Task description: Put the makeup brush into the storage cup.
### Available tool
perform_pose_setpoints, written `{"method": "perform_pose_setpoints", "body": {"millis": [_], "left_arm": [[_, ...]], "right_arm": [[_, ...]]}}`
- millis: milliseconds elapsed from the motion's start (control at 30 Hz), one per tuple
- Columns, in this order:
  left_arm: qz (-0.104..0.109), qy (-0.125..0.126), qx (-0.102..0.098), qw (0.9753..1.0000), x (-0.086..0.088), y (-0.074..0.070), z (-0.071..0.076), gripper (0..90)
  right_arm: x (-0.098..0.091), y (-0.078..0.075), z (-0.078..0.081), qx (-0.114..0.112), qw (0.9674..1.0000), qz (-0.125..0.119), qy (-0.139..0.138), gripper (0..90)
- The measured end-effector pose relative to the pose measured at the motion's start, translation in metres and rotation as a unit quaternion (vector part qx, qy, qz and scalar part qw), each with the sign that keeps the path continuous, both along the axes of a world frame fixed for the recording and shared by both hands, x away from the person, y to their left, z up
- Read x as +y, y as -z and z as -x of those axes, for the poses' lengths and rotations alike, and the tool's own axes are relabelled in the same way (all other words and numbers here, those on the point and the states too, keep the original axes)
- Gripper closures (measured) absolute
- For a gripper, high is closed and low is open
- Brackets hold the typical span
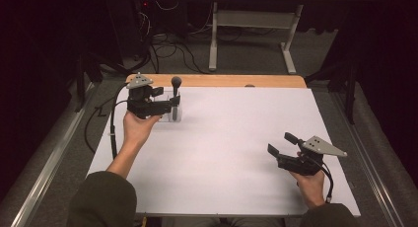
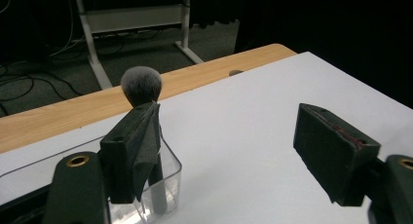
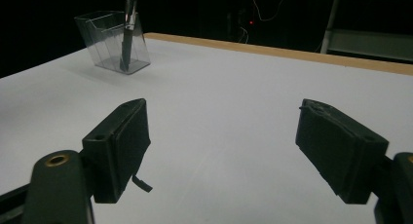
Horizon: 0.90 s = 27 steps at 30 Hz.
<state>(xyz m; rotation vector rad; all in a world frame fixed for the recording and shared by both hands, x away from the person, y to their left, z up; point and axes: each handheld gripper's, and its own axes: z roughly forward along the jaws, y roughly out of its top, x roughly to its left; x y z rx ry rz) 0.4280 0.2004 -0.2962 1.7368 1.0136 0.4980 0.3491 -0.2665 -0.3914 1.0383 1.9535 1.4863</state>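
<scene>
A makeup brush [image 1: 176, 81] with a dark round head stands upright in a clear plastic holder [image 1: 173, 114] at the far left of the white table. My left gripper [image 1: 167, 96] is held just left of the holder, open, at the height of the brush handle. In the left gripper view the brush head [image 2: 141, 84] rises behind the left jaw, over the holder [image 2: 165, 185], and nothing lies between the jaws of the gripper [image 2: 229, 117]. My right gripper [image 1: 281, 144] hovers open over the near right of the table. The right gripper view has this gripper [image 3: 224, 112] empty, with the holder [image 3: 114, 39] and brush [image 3: 126, 34] far off.
A white sheet [image 1: 222, 153] covers the table, with a strip of bare wood [image 1: 222, 80] along its far edge. Beyond it are a table frame's metal legs [image 1: 213, 44] and cables on a dark floor. A cable [image 1: 112, 123] trails from the left gripper.
</scene>
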Motion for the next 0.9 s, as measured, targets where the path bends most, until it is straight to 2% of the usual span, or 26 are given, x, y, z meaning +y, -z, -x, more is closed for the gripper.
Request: {"method": "perform_pose_setpoints", "body": {"millis": [600, 900], "left_arm": [[0.002, 0.005, -0.008, 1.0, 0.008, -0.002, 0.018, 25.1], [0.01, 0.008, -0.017, 0.9998, 0.01, -0.002, 0.027, 25.1]], "right_arm": [[0.0, 0.0, 0.0, 0.001, 1.0, -0.001, 0.002, 21.7], [-0.002, -0.001, 0.001, 0.001, 1.0, -0.005, 0.003, 21.7]]}}
